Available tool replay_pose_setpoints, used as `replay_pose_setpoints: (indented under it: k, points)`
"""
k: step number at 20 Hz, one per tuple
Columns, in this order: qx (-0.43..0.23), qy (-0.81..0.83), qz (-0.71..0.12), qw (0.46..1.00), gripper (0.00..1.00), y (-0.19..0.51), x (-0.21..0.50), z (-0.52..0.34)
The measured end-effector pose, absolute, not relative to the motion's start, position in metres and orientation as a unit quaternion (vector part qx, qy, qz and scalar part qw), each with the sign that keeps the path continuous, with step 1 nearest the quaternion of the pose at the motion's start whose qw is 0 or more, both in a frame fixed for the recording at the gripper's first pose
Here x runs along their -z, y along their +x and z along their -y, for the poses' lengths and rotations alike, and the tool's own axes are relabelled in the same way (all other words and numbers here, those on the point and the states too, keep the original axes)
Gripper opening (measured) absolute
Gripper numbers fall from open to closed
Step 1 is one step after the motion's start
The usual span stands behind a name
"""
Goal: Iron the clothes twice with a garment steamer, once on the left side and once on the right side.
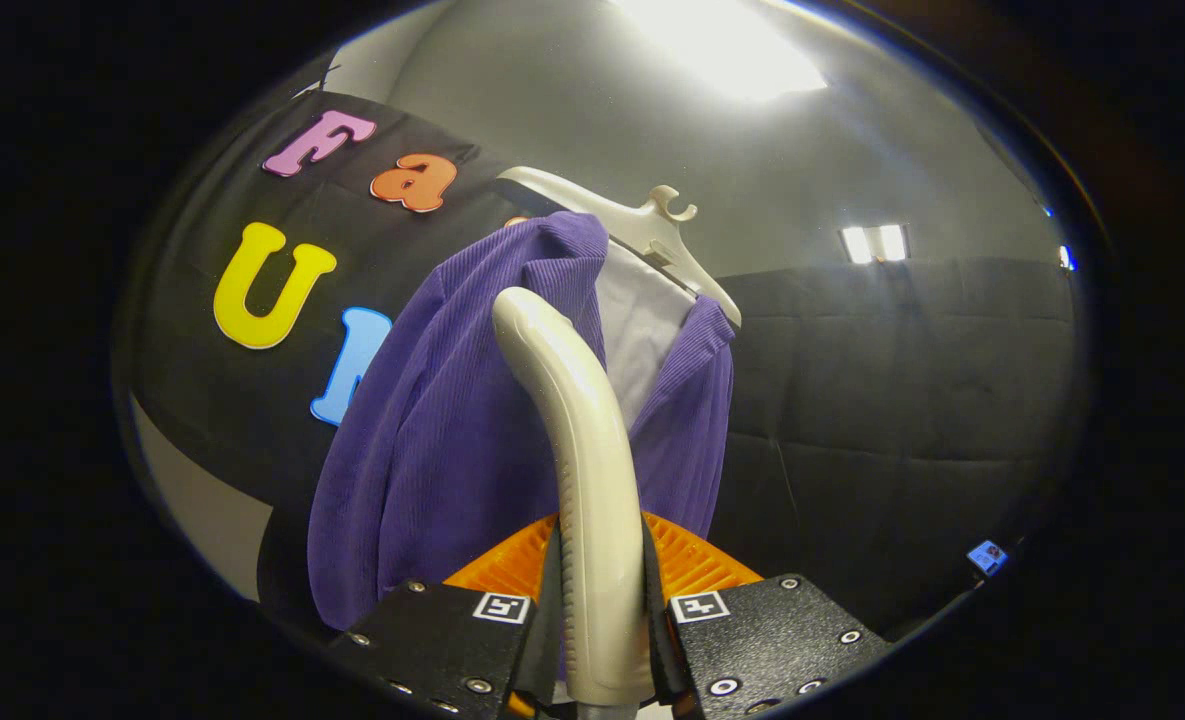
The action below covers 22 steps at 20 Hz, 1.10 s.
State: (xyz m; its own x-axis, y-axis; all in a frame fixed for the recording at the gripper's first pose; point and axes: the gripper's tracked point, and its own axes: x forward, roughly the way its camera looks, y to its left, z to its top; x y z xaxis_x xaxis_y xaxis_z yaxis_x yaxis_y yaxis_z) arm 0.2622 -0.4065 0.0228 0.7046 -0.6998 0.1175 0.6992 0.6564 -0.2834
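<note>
The gripper [600,610] clamps the garment steamer [577,450] handle (long axis upright), just ahead of the purple jacket [432,440].

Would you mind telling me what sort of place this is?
Probably a cloth-walled recording booth: black cloth wall, a purple jacket on a white hanger, and the gripper shut on a steamer handle.

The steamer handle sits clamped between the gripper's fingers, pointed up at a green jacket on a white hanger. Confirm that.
One thing is off: the jacket is purple, not green, as the gripper view shows. The rest holds: the gripper is shut on the steamer handle, which points up at the jacket on the white hanger.
</note>
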Motion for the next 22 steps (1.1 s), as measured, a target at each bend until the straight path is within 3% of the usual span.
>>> replay_pose_setpoints:
  k: [12,22]
  points:
    - [0.333,-0.143,-0.146,0.921,0.37,0.209,0.118,0.38]
    - [0.308,-0.107,-0.207,0.922,0.37,0.168,0.17,0.375]
